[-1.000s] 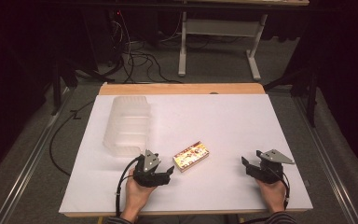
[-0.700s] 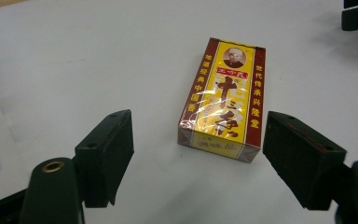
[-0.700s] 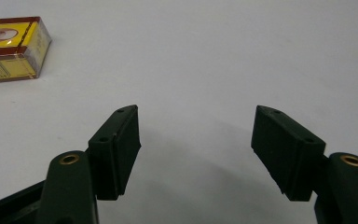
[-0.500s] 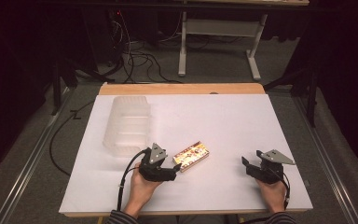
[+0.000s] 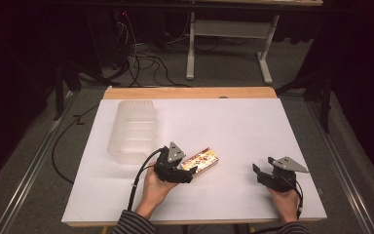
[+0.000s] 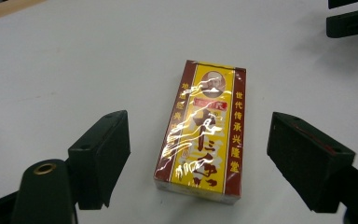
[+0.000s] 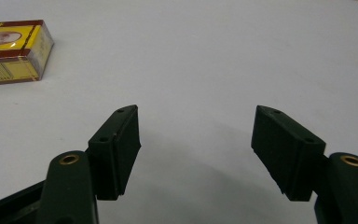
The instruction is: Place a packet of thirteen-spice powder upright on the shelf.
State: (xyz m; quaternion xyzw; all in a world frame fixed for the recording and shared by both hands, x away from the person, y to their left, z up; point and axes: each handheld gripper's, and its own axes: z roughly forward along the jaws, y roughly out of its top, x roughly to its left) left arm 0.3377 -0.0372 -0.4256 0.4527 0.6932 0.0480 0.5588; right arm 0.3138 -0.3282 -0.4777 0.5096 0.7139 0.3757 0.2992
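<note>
A small yellow and dark-red box (image 5: 202, 160) wrapped in shiny film lies flat on the white table (image 5: 233, 126). In the left gripper view the box (image 6: 203, 130) sits between the two spread black jaws, not touched by either. My left gripper (image 5: 184, 170) is open at the box's near end. My right gripper (image 5: 257, 171) rests open near the table's front right, with nothing between its jaws. In the right gripper view the box (image 7: 11, 51) lies far off at the upper left, beyond that gripper (image 7: 196, 135).
A clear ribbed plastic container (image 5: 132, 129) lies on the table's left side, just behind my left hand. The wooden table edge (image 5: 190, 92) runs along the back. Cables and a table frame sit on the floor beyond.
My left gripper has moved forward and to the right, up to the box, so its jaws now flank it. The right gripper has stayed in place.
</note>
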